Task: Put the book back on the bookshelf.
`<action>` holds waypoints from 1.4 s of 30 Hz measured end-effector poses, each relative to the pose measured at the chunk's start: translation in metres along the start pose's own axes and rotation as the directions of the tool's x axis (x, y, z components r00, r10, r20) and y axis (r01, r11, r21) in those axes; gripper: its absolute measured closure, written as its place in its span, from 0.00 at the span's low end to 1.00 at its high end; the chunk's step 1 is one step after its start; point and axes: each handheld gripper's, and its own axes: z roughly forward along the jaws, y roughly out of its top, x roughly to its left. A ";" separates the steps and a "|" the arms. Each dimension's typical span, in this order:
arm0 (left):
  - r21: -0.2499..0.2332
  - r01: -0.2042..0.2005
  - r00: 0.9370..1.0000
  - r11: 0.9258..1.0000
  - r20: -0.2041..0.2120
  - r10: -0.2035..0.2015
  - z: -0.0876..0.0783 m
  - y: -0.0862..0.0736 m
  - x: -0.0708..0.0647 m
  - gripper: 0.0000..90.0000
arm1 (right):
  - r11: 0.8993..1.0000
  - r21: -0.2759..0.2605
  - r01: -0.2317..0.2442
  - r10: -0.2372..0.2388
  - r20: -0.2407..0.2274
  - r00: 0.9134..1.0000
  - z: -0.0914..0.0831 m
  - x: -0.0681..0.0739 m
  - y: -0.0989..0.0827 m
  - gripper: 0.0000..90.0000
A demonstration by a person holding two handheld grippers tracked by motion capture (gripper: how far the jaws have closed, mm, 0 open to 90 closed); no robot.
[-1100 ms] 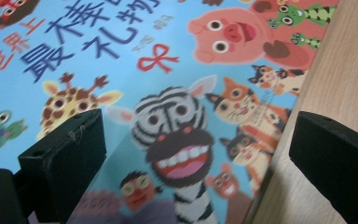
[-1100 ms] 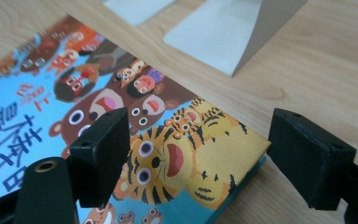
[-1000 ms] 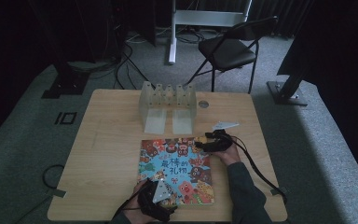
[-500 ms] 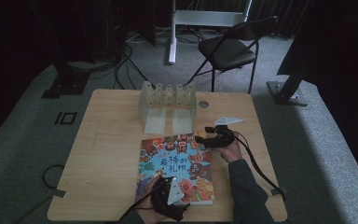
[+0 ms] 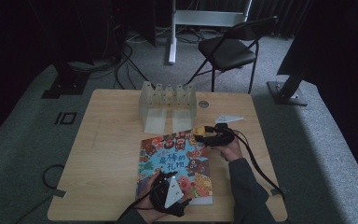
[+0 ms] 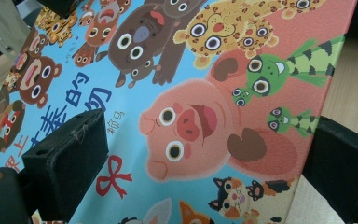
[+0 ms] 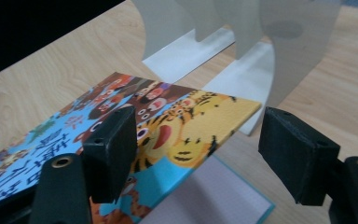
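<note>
Right gripper (image 7: 196, 135) has its jaws apart on either side of the far right corner of the picture book (image 5: 177, 161); they have just been closing, but the pads do not press yet. On the wooden table (image 5: 102, 154) the book lies before the person, near the pale rack (image 5: 168, 100). Since a second ago its cover (image 7: 191, 116) has risen at that corner, showing a white page beneath, so I judge that opening the book has begun. Its long axis runs from near edge to far edge, top towards the rack, spine probably at left. Left gripper (image 5: 168, 197) stands open over the near edge.
</note>
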 end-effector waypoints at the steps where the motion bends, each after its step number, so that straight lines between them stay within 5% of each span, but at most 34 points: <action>1: 0.000 0.000 1.000 1.000 -0.002 0.000 0.000 0.000 0.000 0.06 | 1.000 -0.004 -0.004 0.004 -0.003 1.000 0.000 0.001 0.000 0.33; 13: -0.013 0.045 0.999 0.999 0.024 -0.045 -0.003 -0.001 0.003 0.07 | 0.999 0.041 -0.032 0.035 -0.090 0.995 0.002 0.006 0.007 0.48; 28: 0.004 0.093 0.993 0.996 0.072 -0.093 -0.024 -0.012 0.012 0.13 | 0.999 0.036 -0.037 0.041 -0.109 0.993 0.004 0.009 0.015 0.56; 42: 0.041 0.207 0.977 0.977 0.039 -0.209 -0.054 -0.041 0.038 0.19 | 0.999 0.000 -0.051 0.051 -0.136 0.989 0.001 0.011 0.021 0.64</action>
